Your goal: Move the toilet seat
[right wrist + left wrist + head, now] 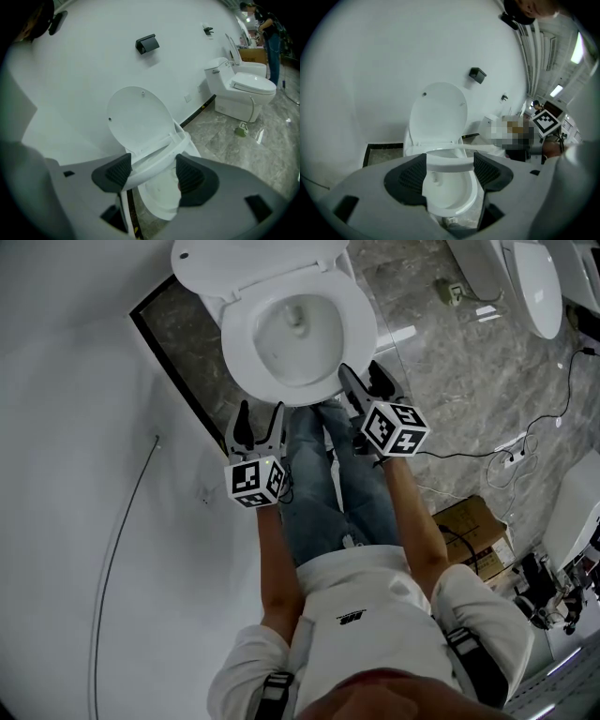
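Presently the work stands at the seat-swing step. The toilet seat (pixel 151 161) sits partway up. In both gripper views its front edge shows as a white bar raised clear of the bowl (pixel 159 204), with the bowl's hollow visible beneath it. The lid (pixel 136 117) stands upright behind the bowl against the wall (pixel 93 70). The right tool (pixel 152 174) is at the bowl's front-right with its jaws apart, and the seat's front edge crosses the gap between its pads (pixel 117 171). Nothing is clamped, and whether the edge rests on the tool cannot be told. The left tool (pixel 450 171) is at the bowl's front-left, jaws likewise apart and gripping nothing, and it faces the same edge from near it. Judgement: the seat is mid-travel, and the frames do not settle whether it is bound up to the lid or down onto the bowl. The next move calls for steady support under the front edge. The path should follow the seat's pivot arc rather than a straight push. A slow finish is needed so the seat meets its stop without dropping or slamming.
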`<action>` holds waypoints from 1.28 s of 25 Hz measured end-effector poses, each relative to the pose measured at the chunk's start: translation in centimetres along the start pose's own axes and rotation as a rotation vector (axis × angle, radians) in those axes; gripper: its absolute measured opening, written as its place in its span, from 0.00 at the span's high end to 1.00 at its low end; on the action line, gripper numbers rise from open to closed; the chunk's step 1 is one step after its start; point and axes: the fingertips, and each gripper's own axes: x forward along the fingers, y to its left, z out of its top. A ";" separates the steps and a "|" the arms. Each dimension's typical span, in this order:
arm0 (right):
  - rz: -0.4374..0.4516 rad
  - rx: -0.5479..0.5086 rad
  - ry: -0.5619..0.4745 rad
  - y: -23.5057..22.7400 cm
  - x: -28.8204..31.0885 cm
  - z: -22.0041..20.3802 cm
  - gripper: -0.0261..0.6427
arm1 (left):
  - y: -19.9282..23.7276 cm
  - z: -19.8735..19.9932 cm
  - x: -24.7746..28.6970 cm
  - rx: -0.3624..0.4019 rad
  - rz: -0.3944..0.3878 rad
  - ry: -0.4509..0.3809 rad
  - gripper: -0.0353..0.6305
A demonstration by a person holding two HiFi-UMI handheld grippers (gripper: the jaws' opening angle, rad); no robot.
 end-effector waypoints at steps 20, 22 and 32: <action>-0.006 0.066 -0.051 1.1 0.2 2.6 0.50 | -3.0 1.7 1.5 0.386 -0.080 0.079 0.49; -0.004 0.079 -0.063 1.2 0.3 3.0 0.50 | -2.9 2.1 1.6 0.385 -0.085 0.073 0.50; -0.019 0.072 -0.106 1.7 -0.2 4.2 0.50 | -2.8 3.4 1.8 0.355 -0.074 0.069 0.50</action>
